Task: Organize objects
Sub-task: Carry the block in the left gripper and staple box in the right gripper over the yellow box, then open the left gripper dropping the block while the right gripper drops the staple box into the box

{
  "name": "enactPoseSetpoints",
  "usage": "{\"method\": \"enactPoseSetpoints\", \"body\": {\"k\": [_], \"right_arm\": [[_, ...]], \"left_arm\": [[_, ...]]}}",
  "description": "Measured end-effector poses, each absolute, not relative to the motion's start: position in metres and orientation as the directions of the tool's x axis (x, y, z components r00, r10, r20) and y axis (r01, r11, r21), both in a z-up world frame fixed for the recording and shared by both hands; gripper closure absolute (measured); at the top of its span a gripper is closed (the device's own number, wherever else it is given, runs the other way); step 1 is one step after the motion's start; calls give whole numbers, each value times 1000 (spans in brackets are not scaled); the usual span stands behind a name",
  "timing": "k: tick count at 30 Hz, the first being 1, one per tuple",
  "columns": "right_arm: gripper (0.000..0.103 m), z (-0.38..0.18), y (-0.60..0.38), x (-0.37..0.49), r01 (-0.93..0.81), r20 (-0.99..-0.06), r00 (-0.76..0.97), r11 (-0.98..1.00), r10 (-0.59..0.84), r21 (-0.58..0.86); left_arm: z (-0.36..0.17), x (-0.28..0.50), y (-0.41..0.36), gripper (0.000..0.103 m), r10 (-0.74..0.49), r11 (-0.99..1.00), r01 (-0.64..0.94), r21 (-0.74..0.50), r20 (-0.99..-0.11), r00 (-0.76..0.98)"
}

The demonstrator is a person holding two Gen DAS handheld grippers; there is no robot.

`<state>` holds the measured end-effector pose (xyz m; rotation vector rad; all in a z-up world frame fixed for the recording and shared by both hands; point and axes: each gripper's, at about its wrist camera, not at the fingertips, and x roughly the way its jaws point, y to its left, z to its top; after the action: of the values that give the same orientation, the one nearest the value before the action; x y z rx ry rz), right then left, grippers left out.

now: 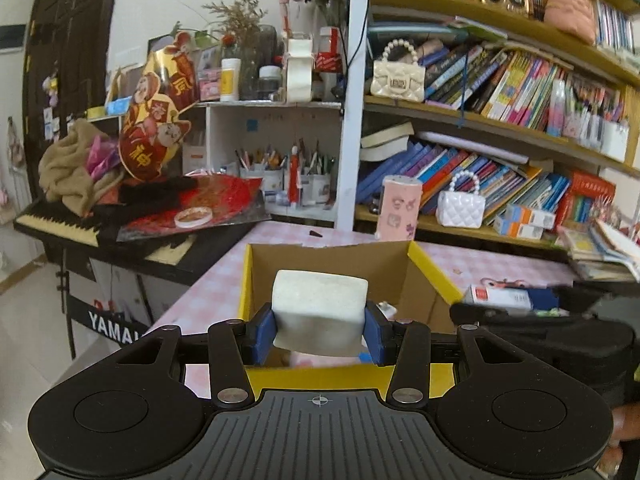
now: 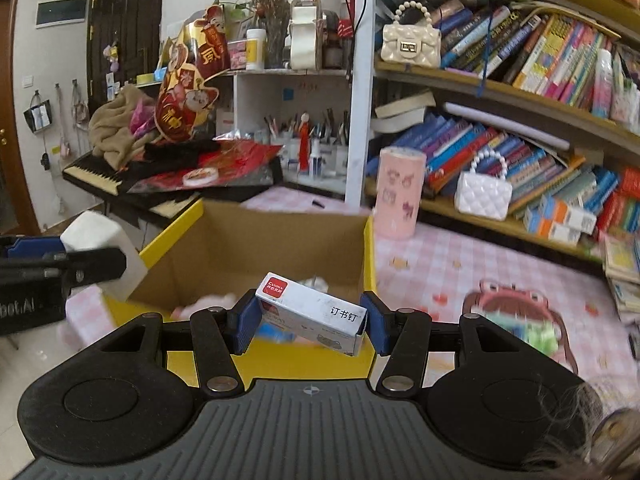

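Two hand-held grippers hang over an open cardboard box [image 1: 434,276] with yellow flaps on a pink checked tablecloth [image 2: 452,256], each carrying one item. The left gripper [image 1: 320,330], low at the centre of its own view, is clamped on a white block [image 1: 320,304], its blue pads pressing the block's two short sides so that the long axis runs across the frame. The block hangs over the near end of the box, and the box's brown interior opens directly ahead and below.

The right gripper [image 2: 310,318], low at the centre of its view, grips a white staple box [image 2: 316,312] with a red corner label; the box lies tilted between the pads, its long axis sloping down toward the right. It, too, sits above the box's near yellow edge, with soft pink and white objects visible inside below it.

In the right wrist view the left gripper enters from the middle left edge, over the box's left flap. Both loads appear about equally near the opening; a release would likely drop each inside.
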<state>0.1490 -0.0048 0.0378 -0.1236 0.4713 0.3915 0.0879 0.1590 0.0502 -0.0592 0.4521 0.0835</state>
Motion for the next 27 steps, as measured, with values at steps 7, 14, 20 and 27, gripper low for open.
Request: {"method": "enactPoseSetpoints", "body": {"k": [7, 14, 20, 27], "right_arm": [[52, 22, 13, 202, -444, -500, 796, 891, 341, -98], [52, -4, 31, 239, -541, -576, 731, 826, 367, -161], [52, -22, 48, 261, -653, -649, 640, 736, 411, -178], [52, -23, 60, 281, -723, -671, 584, 668, 458, -174]], "left_arm": [[40, 141, 155, 59, 80, 994, -103, -26, -460, 885], [15, 187, 154, 59, 94, 992, -124, -21, -531, 842], [-4, 207, 157, 58, 105, 991, -135, -5, -593, 798], [-15, 221, 171, 58, 129, 984, -176, -10, -637, 760]]}}
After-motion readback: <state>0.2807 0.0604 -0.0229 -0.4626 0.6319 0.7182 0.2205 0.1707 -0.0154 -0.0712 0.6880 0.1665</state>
